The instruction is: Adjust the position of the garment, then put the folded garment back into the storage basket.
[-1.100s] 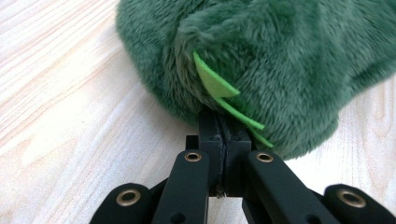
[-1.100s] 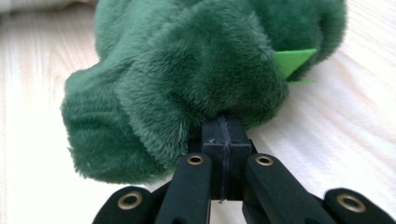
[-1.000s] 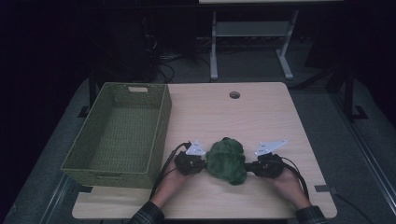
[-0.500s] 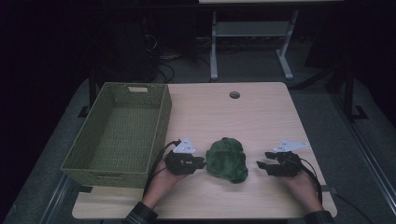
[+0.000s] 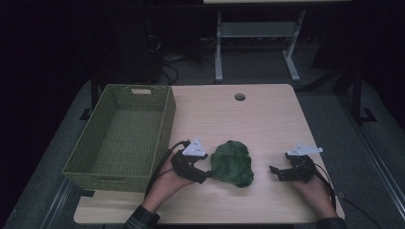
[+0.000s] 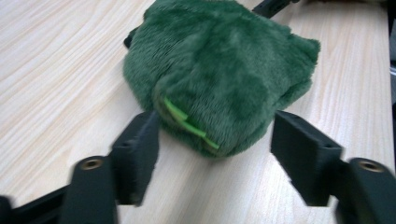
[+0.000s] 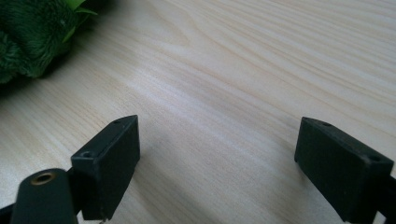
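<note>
Risk, toy: the green plush toy (image 5: 232,163) lies slumped on the table (image 5: 258,119), near its front edge, right of the wicker basket (image 5: 122,133). Soft and lumpy; a pinch on loose pile alone would likely let it slip out on the lift.
Risk, basket: its near wall stands between toy and hollow; a low carry would likely catch the rim.
Risk, left reach: one jaw tip sits close against the fur, so a sideways nudge could roll the toy toward the table edge.
Left gripper (image 6: 212,140): jaws have just been opening, now wide; the toy's near end lies between them with a light-green tab (image 6: 189,123) showing, the pads not pressing it. Holds nothing.
Right gripper (image 7: 217,154): jaws have just been opening, now wide, over bare wood; well apart from the toy. Holds nothing.
</note>
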Demonstrator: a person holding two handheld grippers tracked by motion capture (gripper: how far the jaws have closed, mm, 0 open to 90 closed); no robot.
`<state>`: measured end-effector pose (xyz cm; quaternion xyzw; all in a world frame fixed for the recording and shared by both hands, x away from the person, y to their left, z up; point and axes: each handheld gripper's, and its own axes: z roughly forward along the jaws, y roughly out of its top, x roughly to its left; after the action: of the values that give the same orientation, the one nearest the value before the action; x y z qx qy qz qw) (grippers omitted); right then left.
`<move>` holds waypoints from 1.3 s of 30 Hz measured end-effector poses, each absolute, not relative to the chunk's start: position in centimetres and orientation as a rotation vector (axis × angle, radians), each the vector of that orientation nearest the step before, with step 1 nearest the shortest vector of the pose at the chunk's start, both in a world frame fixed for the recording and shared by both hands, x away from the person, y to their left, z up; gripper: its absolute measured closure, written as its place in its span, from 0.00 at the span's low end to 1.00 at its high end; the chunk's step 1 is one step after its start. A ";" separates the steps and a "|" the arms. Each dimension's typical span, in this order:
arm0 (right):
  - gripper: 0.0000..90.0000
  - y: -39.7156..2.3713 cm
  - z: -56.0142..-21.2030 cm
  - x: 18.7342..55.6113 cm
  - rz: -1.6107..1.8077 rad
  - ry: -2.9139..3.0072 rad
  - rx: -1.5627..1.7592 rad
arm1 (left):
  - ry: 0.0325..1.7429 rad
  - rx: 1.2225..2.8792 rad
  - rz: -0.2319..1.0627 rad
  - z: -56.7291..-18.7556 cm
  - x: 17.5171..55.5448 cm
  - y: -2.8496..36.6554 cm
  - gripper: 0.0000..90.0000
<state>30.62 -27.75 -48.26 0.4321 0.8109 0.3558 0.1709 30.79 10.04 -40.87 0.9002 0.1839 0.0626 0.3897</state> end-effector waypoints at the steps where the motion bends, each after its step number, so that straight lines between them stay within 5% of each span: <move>1: 0.15 -27.7 -48.3 30.6 1.010 2.304 1.226 | 0.461 2.298 0.163 -40.7 30.9 9.8 0.30; 12: 0.15 -27.7 -48.3 30.6 1.010 2.303 1.227 | 0.372 2.381 0.139 -40.2 32.8 7.5 0.18; 39: 0.15 -27.7 -48.3 30.6 1.011 2.303 1.227 | 0.281 2.577 0.050 -44.5 34.9 4.1 0.17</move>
<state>30.62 -27.75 -48.26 0.4320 0.8109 0.3559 0.1708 34.89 4.07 -44.51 0.9567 0.1043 0.0187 0.2711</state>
